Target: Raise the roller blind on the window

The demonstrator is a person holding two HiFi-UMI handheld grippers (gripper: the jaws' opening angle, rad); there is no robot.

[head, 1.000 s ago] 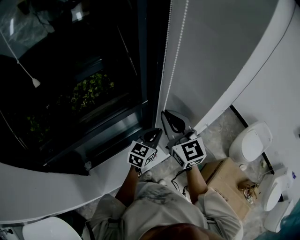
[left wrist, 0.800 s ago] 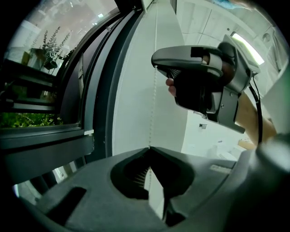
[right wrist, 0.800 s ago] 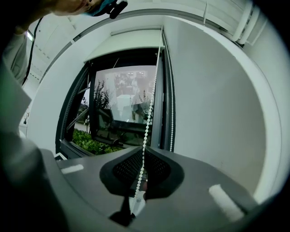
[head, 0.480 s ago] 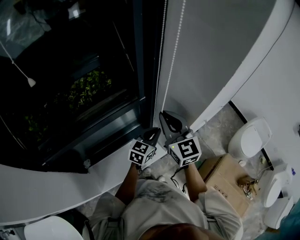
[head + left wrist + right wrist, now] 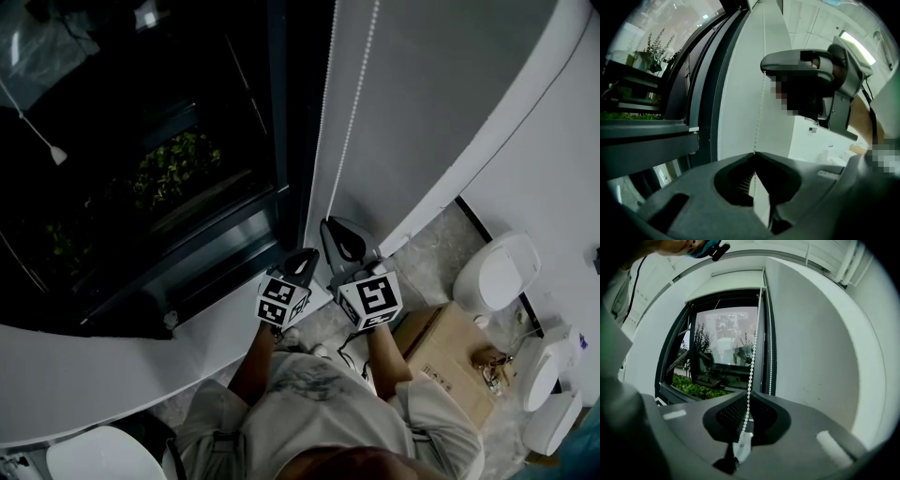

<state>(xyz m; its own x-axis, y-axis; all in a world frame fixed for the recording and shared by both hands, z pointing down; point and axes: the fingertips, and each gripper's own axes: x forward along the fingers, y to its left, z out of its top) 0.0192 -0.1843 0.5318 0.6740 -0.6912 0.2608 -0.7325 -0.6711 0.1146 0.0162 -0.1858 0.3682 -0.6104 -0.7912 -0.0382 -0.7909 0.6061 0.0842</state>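
A white bead chain [image 5: 349, 131] hangs in two strands down the right edge of the dark window [image 5: 141, 141]. My left gripper [image 5: 306, 257] is shut on one strand; in the left gripper view the chain [image 5: 759, 103] rises straight from the closed jaw tips [image 5: 753, 153]. My right gripper [image 5: 339, 240] sits just right of it and slightly higher on the frame. In the right gripper view a strand [image 5: 752, 352] runs up from between its closed jaws [image 5: 749, 394] toward a pale bar [image 5: 736, 273] across the window top. The glass below that bar is uncovered.
A white curved sill [image 5: 94, 375] runs below the window. A grey wall panel [image 5: 441, 94] stands right of the chain. On the floor are a cardboard box [image 5: 450, 352] and white rounded objects [image 5: 497, 272]. A cord with a weight [image 5: 58, 156] shows in the glass.
The view has drifted a little. The two grippers stand slightly closer together than a second ago, both still closed at the chain.
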